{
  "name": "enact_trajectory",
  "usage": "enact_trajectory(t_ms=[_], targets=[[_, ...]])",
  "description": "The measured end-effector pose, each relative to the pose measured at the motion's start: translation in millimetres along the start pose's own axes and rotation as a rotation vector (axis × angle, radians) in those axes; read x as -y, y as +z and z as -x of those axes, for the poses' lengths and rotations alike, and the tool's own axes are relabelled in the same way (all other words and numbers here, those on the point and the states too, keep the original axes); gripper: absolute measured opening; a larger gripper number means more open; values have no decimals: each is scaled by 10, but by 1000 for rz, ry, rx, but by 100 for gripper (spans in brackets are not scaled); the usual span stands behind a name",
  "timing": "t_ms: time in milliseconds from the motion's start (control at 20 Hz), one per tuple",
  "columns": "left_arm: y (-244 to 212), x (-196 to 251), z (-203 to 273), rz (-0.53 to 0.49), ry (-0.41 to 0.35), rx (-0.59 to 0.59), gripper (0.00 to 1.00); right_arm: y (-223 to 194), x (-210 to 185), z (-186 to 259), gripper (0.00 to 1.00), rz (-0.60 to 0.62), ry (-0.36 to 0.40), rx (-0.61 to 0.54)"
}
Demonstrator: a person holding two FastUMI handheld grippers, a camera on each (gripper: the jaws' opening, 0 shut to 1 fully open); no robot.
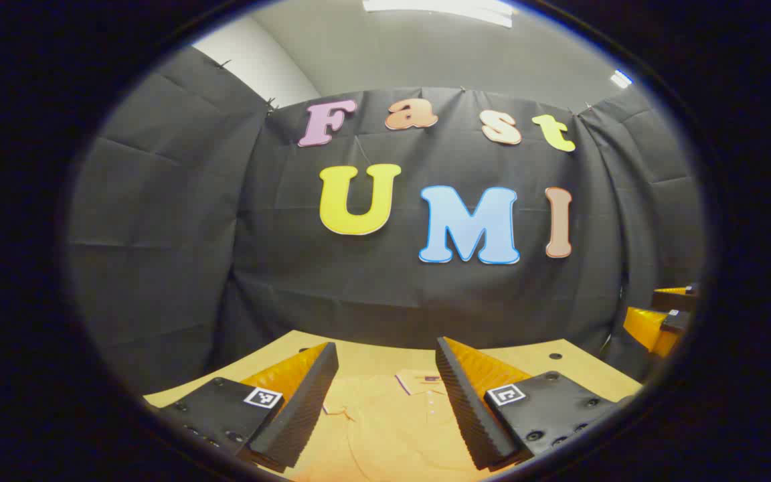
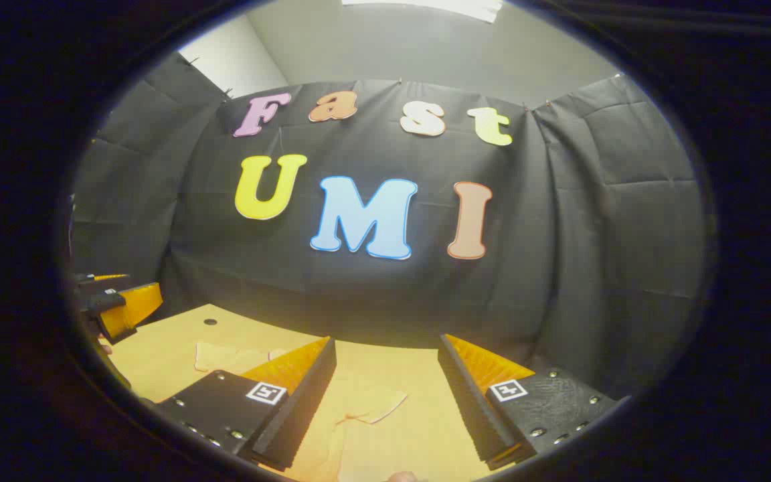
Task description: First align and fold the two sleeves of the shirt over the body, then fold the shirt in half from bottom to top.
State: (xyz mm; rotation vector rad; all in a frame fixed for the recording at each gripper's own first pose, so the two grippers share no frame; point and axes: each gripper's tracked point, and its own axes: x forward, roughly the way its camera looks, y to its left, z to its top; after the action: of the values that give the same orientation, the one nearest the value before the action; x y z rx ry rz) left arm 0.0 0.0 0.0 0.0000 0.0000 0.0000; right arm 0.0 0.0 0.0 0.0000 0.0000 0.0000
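Shirt (image 1: 385,422) fabric, orange and short-sleeved, lies flat on the pale wooden table (image 1: 526,358), front side up, and each camera catches a different part of it. In the left gripper view the collar, with its striped edge, and the short button placket sit between the two fingers, with one shoulder and sleeve seam running off toward the lower left. The right gripper view shows a short sleeve (image 2: 372,405) spread out sideways between its fingers, and another piece of the same cloth farther left on the table, probably the collar area, though the fisheye edge makes that hard to confirm. The left gripper (image 1: 385,408) hangs just above the chest of the shirt with its fingers spread wide apart and nothing between them. The right gripper (image 2: 385,408) is held the same way over the sleeve, fingers well apart and gripping nothing. Both tools point forward and slightly downward toward the back wall of the booth, roughly level with each other. Each camera also catches the other tool off at its edge: the right one at the far right of the left gripper view, the left one at the far left of the right gripper view, above the table's edge.
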Motion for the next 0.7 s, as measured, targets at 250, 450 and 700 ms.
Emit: enact_trajectory(t_ms=[250, 450, 700], targets=[[77, -72, -268, -58, 9, 13, 94, -79, -190, -298, 95, -20, 50, -43], [104, -29, -454, -106, -48, -3, 94, -74, -259, -400, 93, -48, -3, -70], [125, 9, -580, -83, -109, 9, 94, -125, -406, -424, 95, -37, -16, -96]])
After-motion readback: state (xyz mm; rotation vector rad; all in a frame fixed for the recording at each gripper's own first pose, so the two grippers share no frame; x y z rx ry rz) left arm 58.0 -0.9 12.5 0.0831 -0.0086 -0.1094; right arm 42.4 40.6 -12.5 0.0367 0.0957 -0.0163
